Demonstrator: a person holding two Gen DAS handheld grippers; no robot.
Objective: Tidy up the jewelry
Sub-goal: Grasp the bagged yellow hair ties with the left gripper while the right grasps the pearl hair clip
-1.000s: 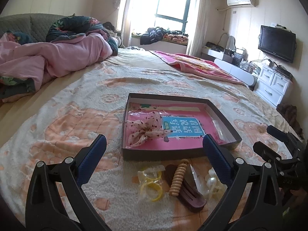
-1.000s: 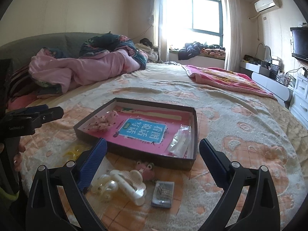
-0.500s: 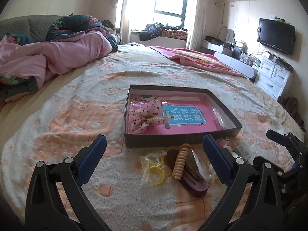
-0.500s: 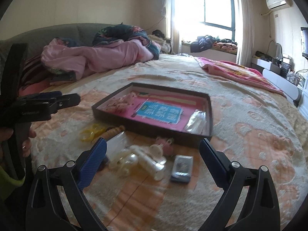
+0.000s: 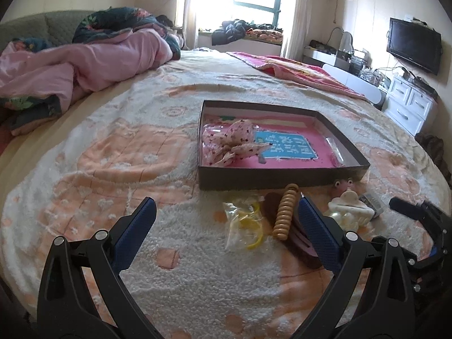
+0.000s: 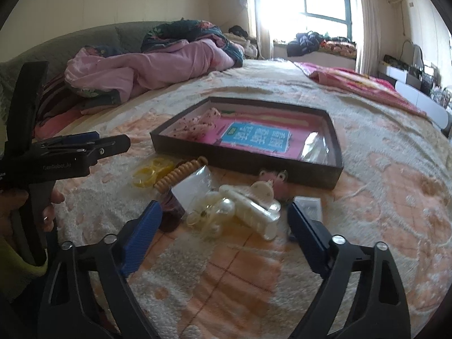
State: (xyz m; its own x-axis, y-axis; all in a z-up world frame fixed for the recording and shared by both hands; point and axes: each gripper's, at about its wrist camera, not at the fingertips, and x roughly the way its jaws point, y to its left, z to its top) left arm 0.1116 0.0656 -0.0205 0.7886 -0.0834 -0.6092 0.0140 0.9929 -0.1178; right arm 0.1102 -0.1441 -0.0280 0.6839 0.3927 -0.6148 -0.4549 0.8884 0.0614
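A shallow dark box [image 5: 282, 179] [image 6: 240, 161] with a pink bottom lies on the bed and holds a pink bow [image 5: 231, 141] and a clear packet [image 6: 315, 147]. In front of it lie yellow rings in a bag [image 5: 247, 223] [image 6: 152, 171], a wooden bead clip [image 5: 285, 212] [image 6: 180, 173] on a maroon case, white pearl hair clips [image 5: 349, 210] [image 6: 248, 206], a pink clip [image 6: 275, 182] and a small grey packet [image 6: 308, 206]. My left gripper [image 5: 226, 226] is open over the yellow rings. My right gripper [image 6: 226, 220] is open over the pearl clips.
The bed has a cream and orange blanket [image 5: 127, 155]. A pink quilt [image 5: 84, 65] is piled at the far left. A red blanket [image 5: 296, 73] lies far right. A white dresser [image 5: 409, 104] and a TV [image 5: 412, 45] stand past the right edge.
Both grippers have moved down and closer to the loose items in front of the box. Both stay open and empty.
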